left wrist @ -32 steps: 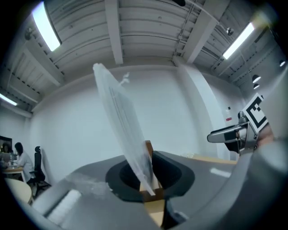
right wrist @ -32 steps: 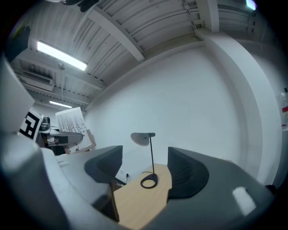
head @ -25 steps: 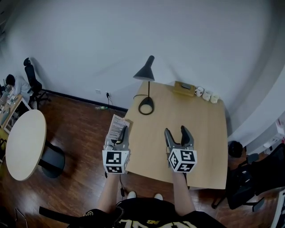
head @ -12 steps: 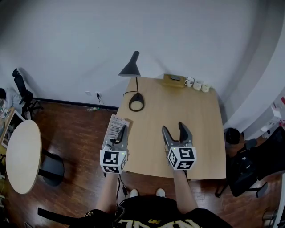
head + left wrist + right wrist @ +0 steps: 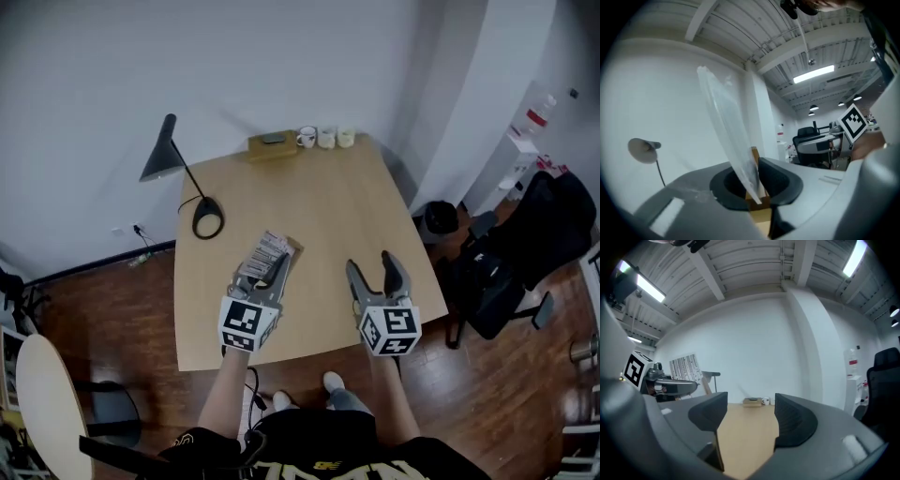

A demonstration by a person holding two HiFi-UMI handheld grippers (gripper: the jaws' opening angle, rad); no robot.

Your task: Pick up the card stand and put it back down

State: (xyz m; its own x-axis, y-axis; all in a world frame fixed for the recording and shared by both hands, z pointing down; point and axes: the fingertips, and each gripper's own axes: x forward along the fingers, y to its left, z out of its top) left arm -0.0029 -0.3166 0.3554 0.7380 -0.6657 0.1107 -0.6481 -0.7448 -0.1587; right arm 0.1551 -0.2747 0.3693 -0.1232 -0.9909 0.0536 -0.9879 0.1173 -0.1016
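My left gripper (image 5: 273, 274) is shut on the card stand (image 5: 264, 253), a clear plate holding a printed card on a small wooden base. It hangs above the left part of the wooden table (image 5: 328, 206). In the left gripper view the clear plate (image 5: 725, 136) rises tilted from between the dark pads, with the wooden base (image 5: 755, 187) pinched at my left gripper (image 5: 753, 186). My right gripper (image 5: 373, 271) stands open over the table's front right with nothing between its fingers. In the right gripper view my right gripper (image 5: 746, 417) frames bare tabletop, and the card stand (image 5: 684, 367) shows at the left.
A black desk lamp (image 5: 172, 167) stands at the table's far left corner. A flat wooden box (image 5: 273, 143) and three small cups (image 5: 325, 138) line the far edge. A black office chair (image 5: 530, 239) and a dark bin (image 5: 437, 218) stand on the floor to the right.
Both grippers have swung to the right. The left gripper with the card stand was off the table's left edge above the floor and now hangs above the tabletop.
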